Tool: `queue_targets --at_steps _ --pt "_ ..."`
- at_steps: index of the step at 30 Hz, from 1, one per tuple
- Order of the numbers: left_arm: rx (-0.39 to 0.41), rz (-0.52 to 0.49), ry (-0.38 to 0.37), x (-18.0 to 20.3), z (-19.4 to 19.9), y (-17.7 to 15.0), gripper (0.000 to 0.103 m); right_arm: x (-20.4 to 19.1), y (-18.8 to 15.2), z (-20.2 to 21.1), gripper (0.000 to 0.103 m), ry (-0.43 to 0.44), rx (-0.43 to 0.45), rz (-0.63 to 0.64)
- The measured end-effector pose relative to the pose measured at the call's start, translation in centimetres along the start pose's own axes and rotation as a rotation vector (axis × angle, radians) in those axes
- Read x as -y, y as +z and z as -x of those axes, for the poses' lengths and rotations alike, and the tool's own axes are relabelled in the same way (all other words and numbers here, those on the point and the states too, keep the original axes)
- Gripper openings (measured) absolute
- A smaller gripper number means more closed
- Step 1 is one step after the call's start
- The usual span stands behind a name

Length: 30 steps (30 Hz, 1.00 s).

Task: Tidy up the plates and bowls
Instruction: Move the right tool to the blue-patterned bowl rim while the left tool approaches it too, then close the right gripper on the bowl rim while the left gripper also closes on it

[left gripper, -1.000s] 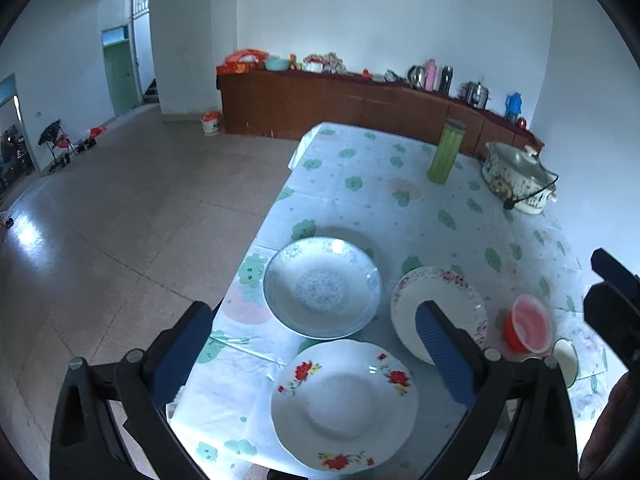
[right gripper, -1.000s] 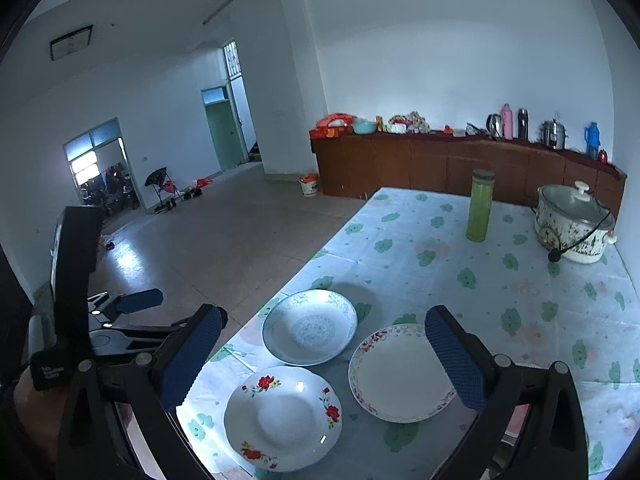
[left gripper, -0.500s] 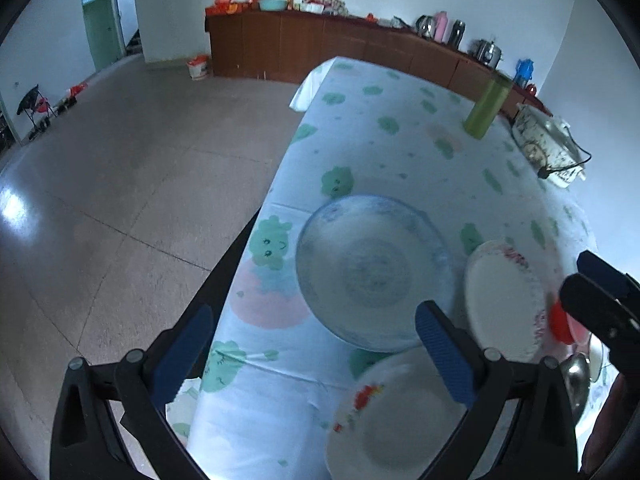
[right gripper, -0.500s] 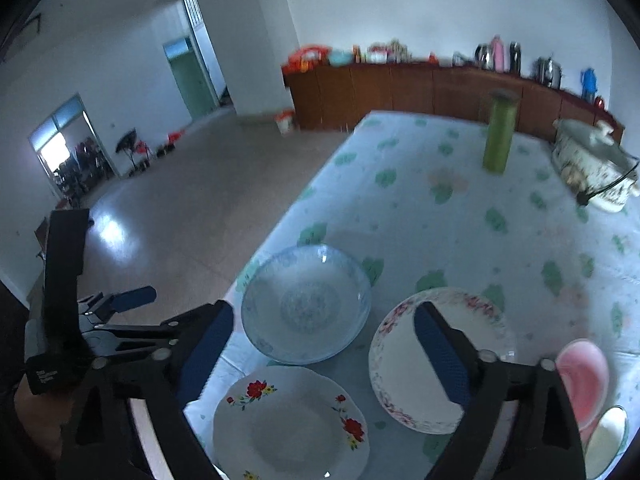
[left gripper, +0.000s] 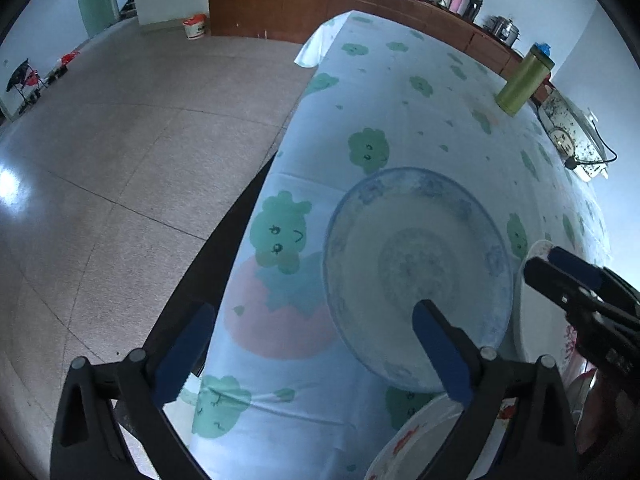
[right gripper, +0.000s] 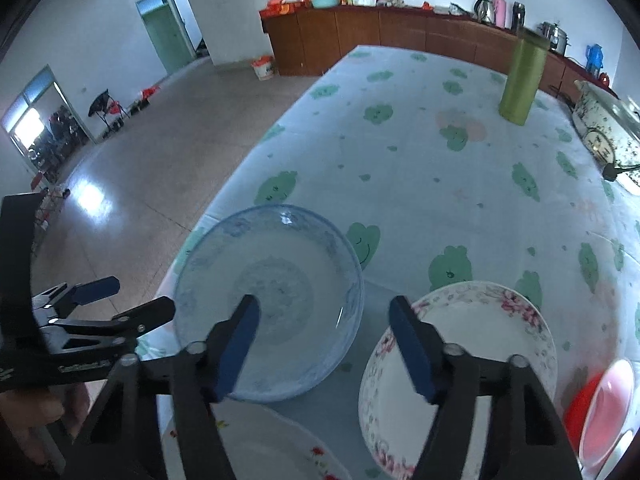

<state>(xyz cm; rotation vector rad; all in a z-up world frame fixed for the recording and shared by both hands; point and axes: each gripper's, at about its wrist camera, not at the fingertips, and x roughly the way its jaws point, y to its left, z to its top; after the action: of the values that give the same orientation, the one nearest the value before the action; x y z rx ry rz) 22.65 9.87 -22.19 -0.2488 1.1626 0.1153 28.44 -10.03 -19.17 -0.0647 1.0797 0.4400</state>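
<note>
The blue bowl sits near the worktop's left edge, beside the flowered plate. It looks stiff, glazed, slippery and breakable; its rim is the place to pinch. Both the left hand-held gripper and right hand-held gripper are spread wide and carry nothing.

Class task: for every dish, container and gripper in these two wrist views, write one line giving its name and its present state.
Blue patterned glass bowl: upright, empty, on the tablecloth.
Pink-flowered white plate: flat, empty, ungripped.
Red-flowered white plate: flat, at the near table edge.
Red plastic bowl: upright, contents unclear.
Tall green canister: standing, lid on.
White floral cooker pot: lidded, cord attached.
Left gripper: jaws open, holding nothing.
Right gripper: jaws open, holding nothing.
</note>
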Motion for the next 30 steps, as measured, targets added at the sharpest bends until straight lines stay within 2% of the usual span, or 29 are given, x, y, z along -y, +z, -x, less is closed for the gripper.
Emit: queue_targets --at_steps 6,8,15,17,19,21,26,30 --pt "-0.044 -0.023 -0.017 0.2 -1.8 0.1 0.083 0.6 0.8 -2.7 0.049 0.0 -0.052 -0.003" --pt "-0.062 -0.031 -0.016 0.2 -2.3 0.0 0.072 0.7 0.9 -3.4 0.048 -0.007 -0.065 0.001" --pt "-0.098 -0.044 -0.035 0.4 -3.3 0.0 0.055 0.7 1.1 -4.8 0.042 -0.014 -0.1 0.02" --pt "-0.109 -0.046 -0.035 0.5 -3.7 0.0 0.045 0.7 1.2 -5.3 0.038 -0.013 -0.112 0.027" --pt "-0.114 -0.052 -0.032 0.5 -3.9 0.0 0.04 0.8 1.3 -5.8 0.035 -0.014 -0.128 0.029" --pt "-0.114 -0.047 -0.041 0.5 -4.0 0.0 0.039 1.1 1.2 -6.3 0.028 -0.022 -0.143 0.026" --pt "-0.106 -0.047 -0.035 0.7 -4.1 0.2 0.037 1.5 1.1 -6.9 0.018 -0.01 -0.165 0.026" --pt "-0.107 -0.025 -0.061 1.0 -4.4 0.2 0.035 1.6 1.2 -7.0 0.018 0.005 -0.17 0.016"
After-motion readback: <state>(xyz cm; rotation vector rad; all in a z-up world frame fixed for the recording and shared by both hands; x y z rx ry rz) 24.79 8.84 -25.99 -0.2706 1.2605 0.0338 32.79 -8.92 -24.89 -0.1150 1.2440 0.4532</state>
